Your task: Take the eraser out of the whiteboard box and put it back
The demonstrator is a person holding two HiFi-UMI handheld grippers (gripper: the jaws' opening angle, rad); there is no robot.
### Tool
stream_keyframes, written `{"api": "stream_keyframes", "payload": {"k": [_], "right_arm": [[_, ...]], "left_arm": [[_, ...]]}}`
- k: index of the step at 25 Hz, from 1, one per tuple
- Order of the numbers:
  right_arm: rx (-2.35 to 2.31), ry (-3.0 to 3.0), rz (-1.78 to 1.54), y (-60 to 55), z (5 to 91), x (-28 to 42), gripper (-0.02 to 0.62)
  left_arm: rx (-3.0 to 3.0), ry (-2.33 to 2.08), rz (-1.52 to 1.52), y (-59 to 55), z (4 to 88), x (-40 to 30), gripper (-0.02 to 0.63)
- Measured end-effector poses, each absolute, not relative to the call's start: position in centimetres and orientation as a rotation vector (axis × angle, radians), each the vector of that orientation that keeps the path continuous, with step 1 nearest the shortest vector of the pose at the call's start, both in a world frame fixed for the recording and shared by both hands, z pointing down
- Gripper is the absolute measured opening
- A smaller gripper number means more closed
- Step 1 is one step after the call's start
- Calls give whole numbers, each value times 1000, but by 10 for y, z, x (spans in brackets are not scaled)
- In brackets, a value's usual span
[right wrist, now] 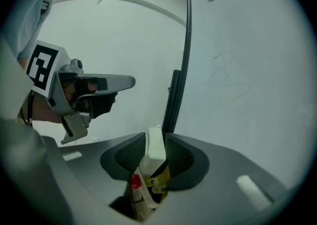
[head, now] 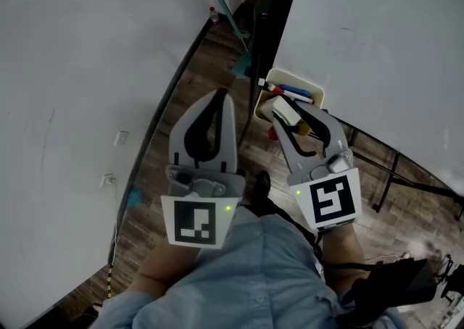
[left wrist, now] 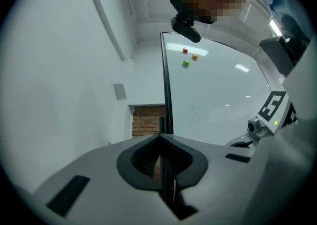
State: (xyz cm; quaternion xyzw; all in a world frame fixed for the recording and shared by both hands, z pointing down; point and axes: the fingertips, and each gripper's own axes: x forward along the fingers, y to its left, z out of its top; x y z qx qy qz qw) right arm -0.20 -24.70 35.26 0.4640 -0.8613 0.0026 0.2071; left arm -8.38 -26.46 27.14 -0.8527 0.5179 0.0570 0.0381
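The white eraser [head: 284,111] sits between the pads of my right gripper [head: 287,114], which is shut on it just over the near edge of the cream whiteboard box [head: 313,91]. In the right gripper view the eraser [right wrist: 154,145] stands on edge in the right gripper [right wrist: 154,142], with a red-capped marker [right wrist: 134,182] and a yellow-labelled item [right wrist: 160,183] of the box below it. My left gripper [head: 220,97] hovers to the left of the box, shut and empty; its closed jaws [left wrist: 159,139] point at the whiteboard's edge.
A whiteboard [head: 377,38] on a black stand [head: 270,23] rises behind the box, with red, orange and green magnets [left wrist: 186,63] on it. A white wall [head: 80,74] fills the left. Wood floor [head: 217,52] lies below, and black gear [head: 391,284] at lower right.
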Motion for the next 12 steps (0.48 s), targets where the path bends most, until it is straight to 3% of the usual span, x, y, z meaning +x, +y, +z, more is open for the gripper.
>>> {"api": "stream_keyframes", "payload": {"k": [12], "right_arm": [[1241,-2303,96,-255,389,-13,110]], "left_arm": [[-2652,1570,168,-281,282,-94,5]]}}
